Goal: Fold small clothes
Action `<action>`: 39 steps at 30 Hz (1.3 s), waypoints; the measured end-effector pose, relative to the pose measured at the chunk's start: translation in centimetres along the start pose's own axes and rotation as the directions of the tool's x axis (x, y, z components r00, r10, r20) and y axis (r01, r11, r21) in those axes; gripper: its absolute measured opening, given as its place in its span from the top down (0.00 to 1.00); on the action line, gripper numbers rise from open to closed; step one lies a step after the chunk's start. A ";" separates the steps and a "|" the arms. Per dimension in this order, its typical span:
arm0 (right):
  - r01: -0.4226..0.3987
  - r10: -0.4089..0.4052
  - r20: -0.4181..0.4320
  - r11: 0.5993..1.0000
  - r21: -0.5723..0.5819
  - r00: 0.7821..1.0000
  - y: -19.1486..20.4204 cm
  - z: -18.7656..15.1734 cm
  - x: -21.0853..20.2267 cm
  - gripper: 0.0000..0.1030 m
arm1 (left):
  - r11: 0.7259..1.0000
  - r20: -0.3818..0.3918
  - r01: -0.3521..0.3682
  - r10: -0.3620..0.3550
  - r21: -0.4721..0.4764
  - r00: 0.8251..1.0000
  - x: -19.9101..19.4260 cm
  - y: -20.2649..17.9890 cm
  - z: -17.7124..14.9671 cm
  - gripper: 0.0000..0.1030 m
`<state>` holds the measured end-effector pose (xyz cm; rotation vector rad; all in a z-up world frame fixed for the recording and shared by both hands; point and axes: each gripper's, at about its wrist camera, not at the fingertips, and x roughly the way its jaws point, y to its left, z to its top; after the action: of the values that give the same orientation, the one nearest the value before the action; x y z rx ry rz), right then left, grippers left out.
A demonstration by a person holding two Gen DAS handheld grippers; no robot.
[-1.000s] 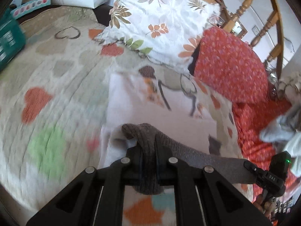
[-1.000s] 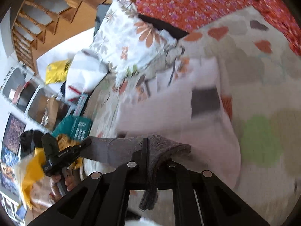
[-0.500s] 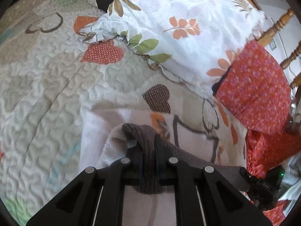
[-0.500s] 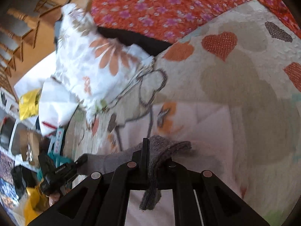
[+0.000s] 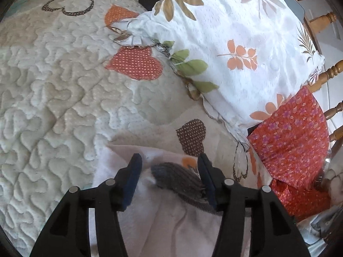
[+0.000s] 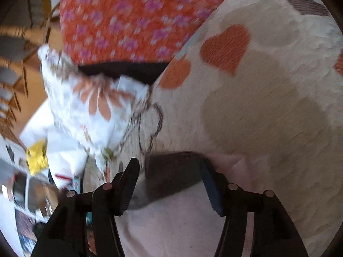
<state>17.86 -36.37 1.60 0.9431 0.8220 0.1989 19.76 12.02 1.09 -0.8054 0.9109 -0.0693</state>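
A pale pink garment [image 5: 163, 220] with a grey ribbed waistband [image 5: 180, 177] lies on the quilted bed cover [image 5: 53, 111]. My left gripper [image 5: 169, 171] is opening; one end of the band lies loose between its jaws, brushing the right finger, and the pads do not press it. In the blurred right wrist view the pink garment [image 6: 178, 224] spreads below, and its dark grey band [image 6: 173, 175] lies between the jaws of my right gripper [image 6: 170, 173], which are also opening and no longer press it.
A white floral pillow [image 5: 231, 42] and a red flowered cushion [image 5: 293, 137] lie just beyond the garment, with wooden spindles [image 5: 328, 72] behind. The white floral pillow [image 6: 94, 107] and the red flowered cushion [image 6: 128, 17] also show in the right wrist view. Quilt stretches off to the left.
Both grippers carried the grey band forward and down toward the pillows, folding the garment over. Both then went from shut on the band to open, leaving it lying on the pink fabric.
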 end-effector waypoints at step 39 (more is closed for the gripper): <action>0.224 -0.273 -0.061 0.879 -0.421 0.960 5.3 -11.4 -7.2 0.33 | 0.832 0.035 -0.356 0.379 0.426 0.925 -11.2 2.3 -9.0 0.31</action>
<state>5.91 -29.49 5.99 0.4252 0.9578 0.1951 5.50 12.53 4.01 -0.2104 1.0398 0.0496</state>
